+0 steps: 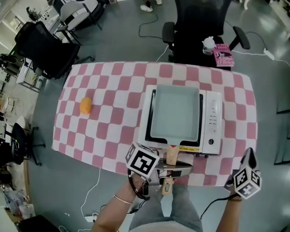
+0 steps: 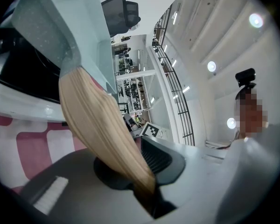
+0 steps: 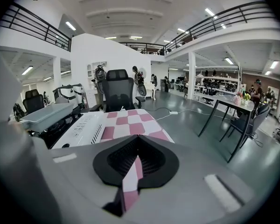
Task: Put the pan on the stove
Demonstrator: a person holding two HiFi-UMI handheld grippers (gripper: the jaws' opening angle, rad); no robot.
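From the head view: pale rectangular pan (image 1: 175, 112) flat on the white stove (image 1: 212, 124), on the pink-and-white checked cloth (image 1: 106, 124). Wooden handle (image 1: 172, 153) pointing at the near table edge, clamped by the left gripper (image 1: 171, 166), held level. Right gripper (image 1: 250, 154) at the near right corner, tilted downward, well apart from the pan. Orange (image 1: 85, 105) off to the left. Pink book (image 1: 224, 54) on the black chair (image 1: 198, 13), cover print too small to read, like the stove's button marks. From the left gripper view: jaws clenched on the handle (image 2: 102, 129), pan (image 2: 60, 22) above the stove (image 2: 18, 101). From the right gripper view: jaws drawn together with only a thin slit between, nothing held; stove (image 3: 81, 127) and pan (image 3: 46, 115) ahead at left.
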